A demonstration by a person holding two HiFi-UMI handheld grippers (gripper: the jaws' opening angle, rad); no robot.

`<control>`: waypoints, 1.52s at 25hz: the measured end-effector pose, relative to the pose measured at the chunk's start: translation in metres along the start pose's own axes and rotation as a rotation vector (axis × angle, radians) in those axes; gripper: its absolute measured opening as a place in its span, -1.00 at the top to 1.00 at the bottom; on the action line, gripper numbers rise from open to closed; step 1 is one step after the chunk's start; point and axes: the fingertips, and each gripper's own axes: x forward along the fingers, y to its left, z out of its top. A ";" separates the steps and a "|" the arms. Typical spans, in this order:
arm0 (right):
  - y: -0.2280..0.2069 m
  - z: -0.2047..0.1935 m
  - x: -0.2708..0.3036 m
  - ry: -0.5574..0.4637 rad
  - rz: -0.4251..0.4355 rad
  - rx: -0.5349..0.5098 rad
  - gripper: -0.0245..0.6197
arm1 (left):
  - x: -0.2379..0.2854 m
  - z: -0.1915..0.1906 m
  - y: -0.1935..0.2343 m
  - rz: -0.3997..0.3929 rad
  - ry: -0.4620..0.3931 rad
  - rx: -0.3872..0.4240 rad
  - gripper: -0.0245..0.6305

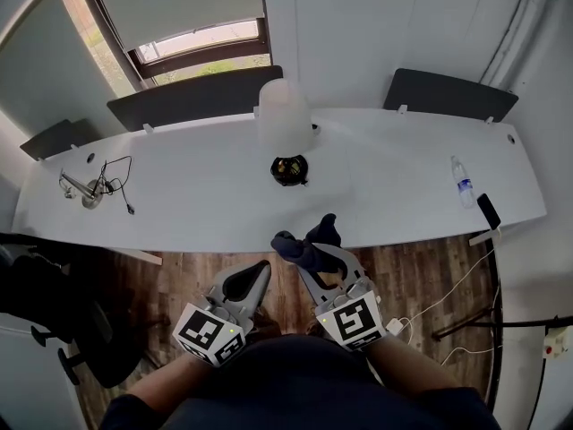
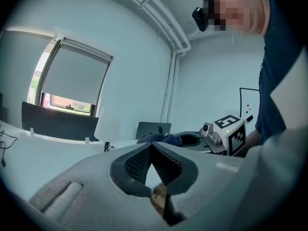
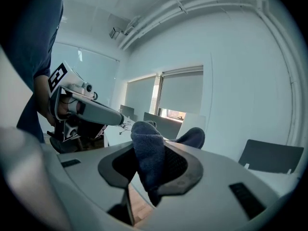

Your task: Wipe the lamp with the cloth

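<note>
The right gripper [image 1: 315,260] is clamped on a dark blue cloth [image 1: 303,240] just short of the table [image 1: 403,191]. The left gripper [image 1: 257,274] is closed and empty. The white lamp [image 1: 284,115] stands mid-table, toward the far edge.

We find an office. A long white desk [image 1: 403,195] runs along the wall, and dark divider panels [image 1: 192,97] fixed at its far edge mark off separate seats. We also note a dark swivel chair [image 1: 54,321] on the wood-plank floor [image 1: 421,276], loose cables [image 1: 112,182] on the desktop, a window with a roller blind [image 1: 201,43], and pale walls carrying exposed pipes [image 2: 163,18].
</note>
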 end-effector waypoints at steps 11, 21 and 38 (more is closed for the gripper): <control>-0.025 0.039 0.079 0.027 -0.102 -0.099 0.54 | 0.033 0.028 0.077 -0.075 -0.029 0.021 0.91; -0.051 0.056 0.136 0.110 -0.243 -0.190 0.54 | 0.055 0.043 0.133 -0.202 -0.028 0.004 0.91; -0.107 0.046 0.178 0.193 -0.199 -0.457 0.54 | 0.097 0.043 0.142 -0.060 -0.020 0.013 0.91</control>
